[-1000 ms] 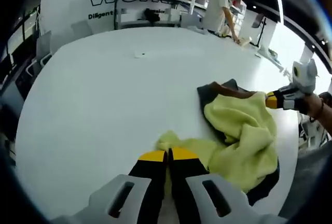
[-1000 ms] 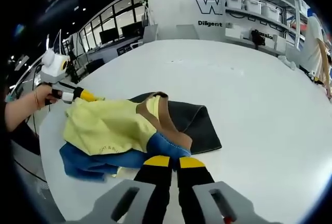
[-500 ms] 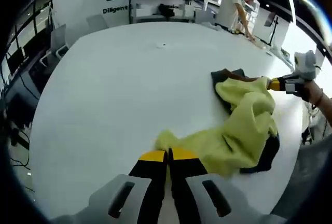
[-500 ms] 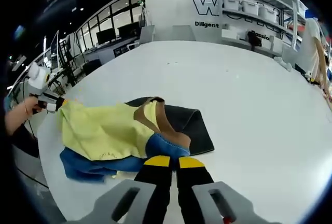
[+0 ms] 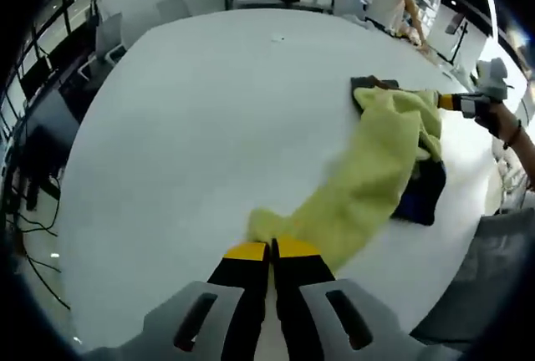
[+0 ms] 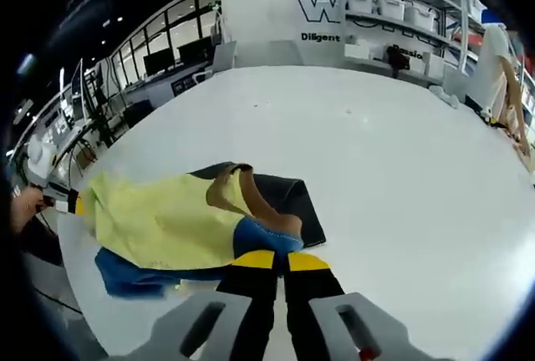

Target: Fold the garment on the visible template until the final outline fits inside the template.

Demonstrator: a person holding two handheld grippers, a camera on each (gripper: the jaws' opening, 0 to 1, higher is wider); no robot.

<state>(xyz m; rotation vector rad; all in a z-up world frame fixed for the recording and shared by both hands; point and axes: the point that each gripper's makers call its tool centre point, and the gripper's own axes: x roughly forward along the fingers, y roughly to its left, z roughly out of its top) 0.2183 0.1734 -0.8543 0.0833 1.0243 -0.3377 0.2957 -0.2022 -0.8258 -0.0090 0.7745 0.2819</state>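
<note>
1. Left gripper: jaws pressed together, pinching a yellow corner of the garment. Right gripper: jaws pressed together on the garment's blue edge; in the left gripper view it appears at the far end of the cloth.
2. The garment, yellow, blue and brown, is stretched in a long band near one edge of the white tabletop, one end lying over the dark template.
3. Progress, as judged: early. The cloth is spread rather than folded, and most of it lies outside the template; folding and fitting remain.
4. Legible writing: "Diligent" on the back wall, beneath large letters beginning "W"; the rest is unreadable.
</note>
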